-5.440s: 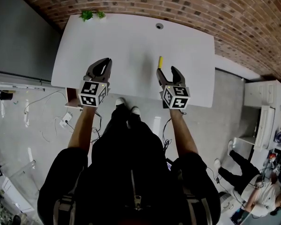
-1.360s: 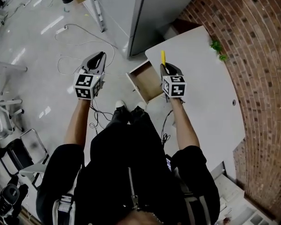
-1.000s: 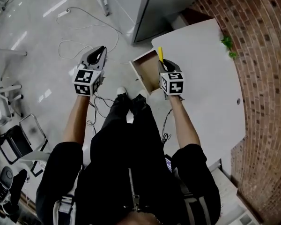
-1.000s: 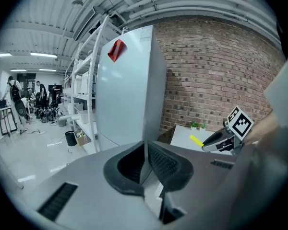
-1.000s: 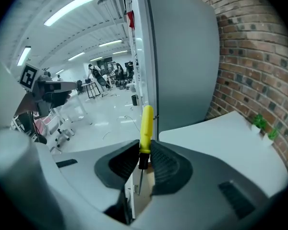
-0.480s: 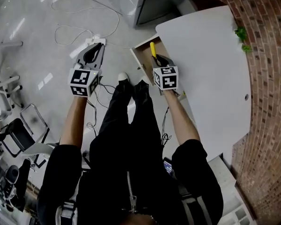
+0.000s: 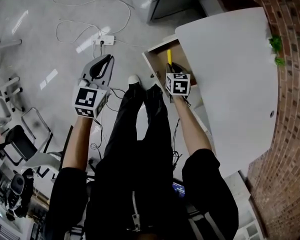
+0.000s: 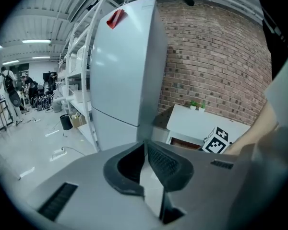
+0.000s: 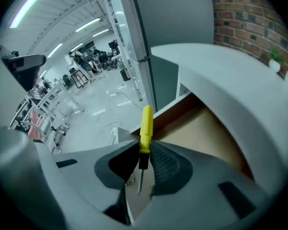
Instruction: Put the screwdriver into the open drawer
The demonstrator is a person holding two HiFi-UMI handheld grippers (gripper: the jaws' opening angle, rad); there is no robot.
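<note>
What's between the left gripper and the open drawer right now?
In the head view it is mostly bare floor between the left gripper and the open drawer, with the toe of the person's white shoe at the near edge.

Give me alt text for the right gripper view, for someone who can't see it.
The right gripper has its jaws shut on a yellow-handled screwdriver, whose handle points forward over an open wooden drawer. The drawer juts from under a white table, with a brick wall at the right and a workshop floor at the left.
</note>
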